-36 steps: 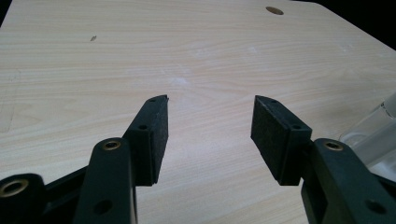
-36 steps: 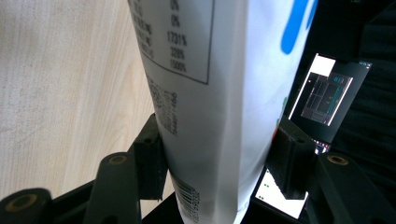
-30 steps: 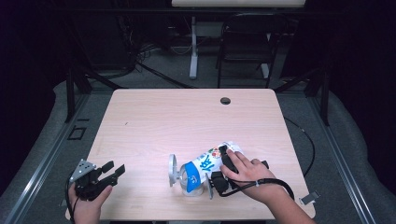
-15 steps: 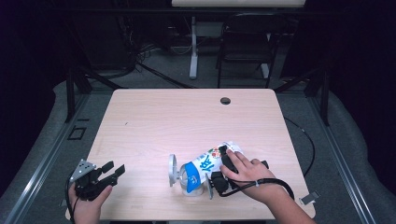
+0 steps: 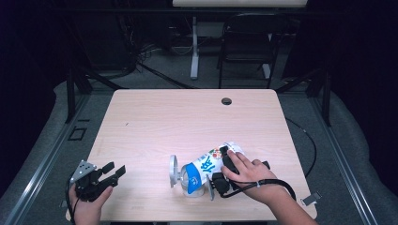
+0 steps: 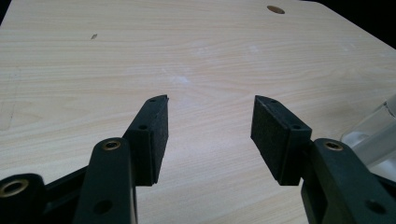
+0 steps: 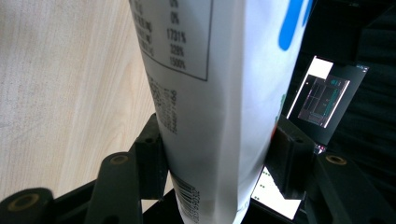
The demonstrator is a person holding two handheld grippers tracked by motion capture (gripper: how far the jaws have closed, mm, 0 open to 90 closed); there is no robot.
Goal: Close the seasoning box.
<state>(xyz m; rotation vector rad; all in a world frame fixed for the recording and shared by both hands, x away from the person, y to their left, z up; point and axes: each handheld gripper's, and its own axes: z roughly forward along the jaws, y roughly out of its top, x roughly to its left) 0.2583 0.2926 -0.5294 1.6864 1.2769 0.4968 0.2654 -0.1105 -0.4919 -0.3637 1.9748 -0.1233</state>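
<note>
i count one bottle (image 5: 206, 169) on the tabletop (image 5: 187, 122), lying on its side near the near edge, right of centre, its white and blue label up. one clear glass (image 5: 180, 172) lies at its left end; i can't tell whether the bottle's mouth sits inside it or just touches it, nor what either holds. two grippers. my right gripper (image 5: 223, 171) is clamped across the bottle from the right, and the hand (image 5: 246, 171) covers most of it. in the right gripper view the bottle (image 7: 219, 93) fills the gap between both jaws, pads pressed on the label, its top and bottom cut off. my left gripper (image 5: 105, 174) rests at the near left corner, well apart from the bottle, jaws spread wide with nothing between them. in the left gripper view a sliver of the glass (image 6: 373, 135) is cut off at the right edge.
</note>
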